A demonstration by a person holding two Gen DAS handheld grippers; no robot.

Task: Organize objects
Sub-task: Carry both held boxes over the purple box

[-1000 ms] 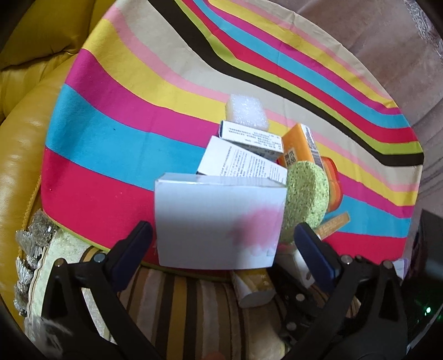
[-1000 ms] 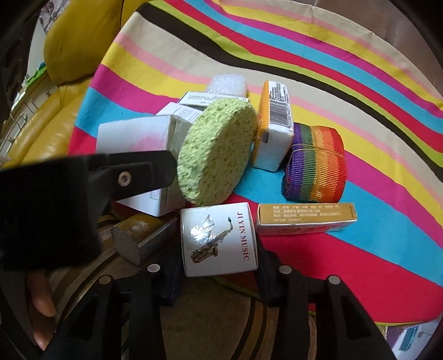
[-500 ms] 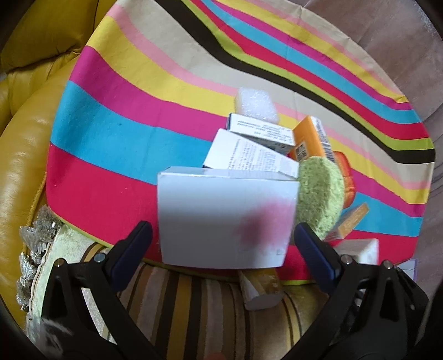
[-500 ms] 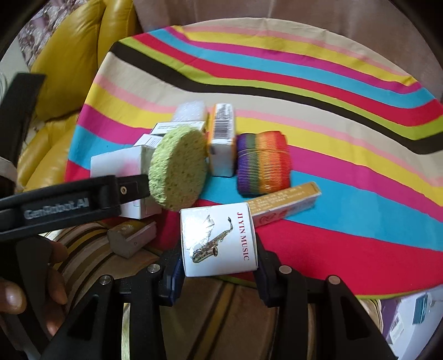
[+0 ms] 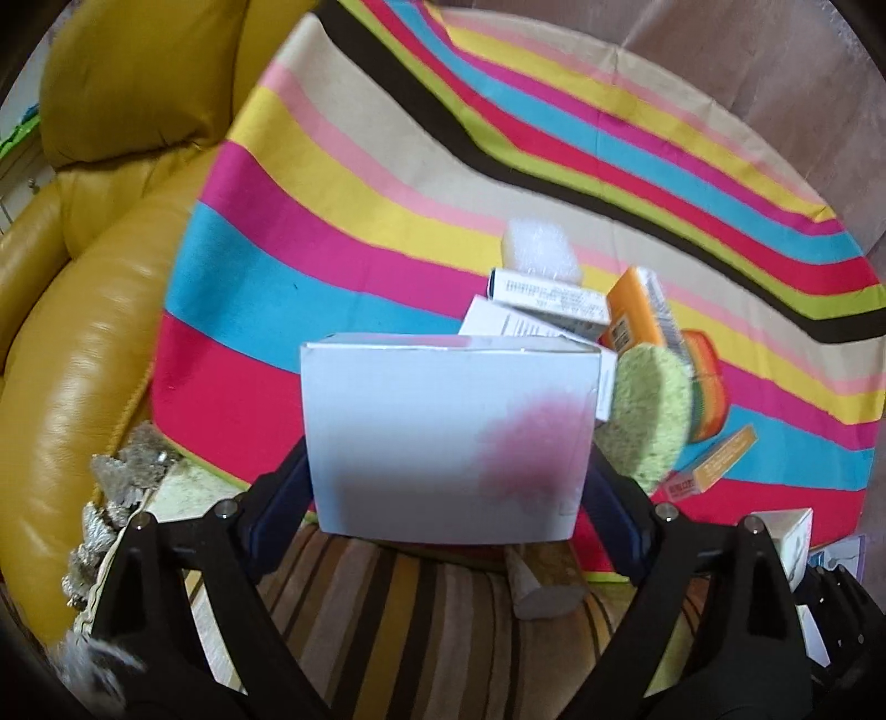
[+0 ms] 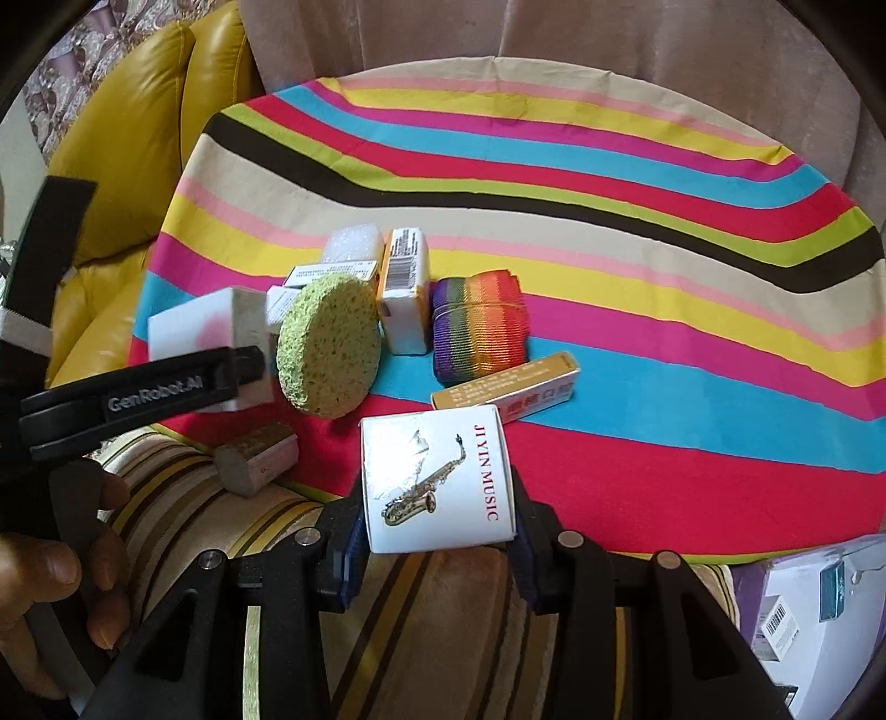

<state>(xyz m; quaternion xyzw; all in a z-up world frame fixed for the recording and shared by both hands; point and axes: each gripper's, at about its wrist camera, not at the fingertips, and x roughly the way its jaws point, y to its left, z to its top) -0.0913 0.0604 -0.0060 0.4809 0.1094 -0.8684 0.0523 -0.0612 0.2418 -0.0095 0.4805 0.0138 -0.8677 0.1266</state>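
My left gripper (image 5: 448, 493) is shut on a white box with a pink blotch (image 5: 448, 437), held over the near edge of the striped cloth (image 5: 387, 183); it also shows in the right wrist view (image 6: 210, 327). My right gripper (image 6: 437, 520) is shut on a white box printed with a saxophone and "JIYIN MUSIC" (image 6: 437, 479). On the cloth lie a round green sponge (image 6: 329, 346), an orange box (image 6: 407, 288), a rainbow strap roll (image 6: 479, 324), a gold box (image 6: 506, 390), small white boxes (image 5: 545, 293) and a white foam block (image 5: 540, 249).
A yellow leather sofa (image 5: 83, 277) lies to the left. A striped cushion (image 6: 443, 637) is below the grippers, with a grey-ended tube box (image 6: 255, 465) on its edge. A purple-white box (image 6: 814, 615) sits at the lower right. A curtain (image 6: 609, 50) hangs behind.
My left gripper has closed on the white pink-blotched box. My right gripper, still holding the saxophone box, has pulled back and up from the cluster.
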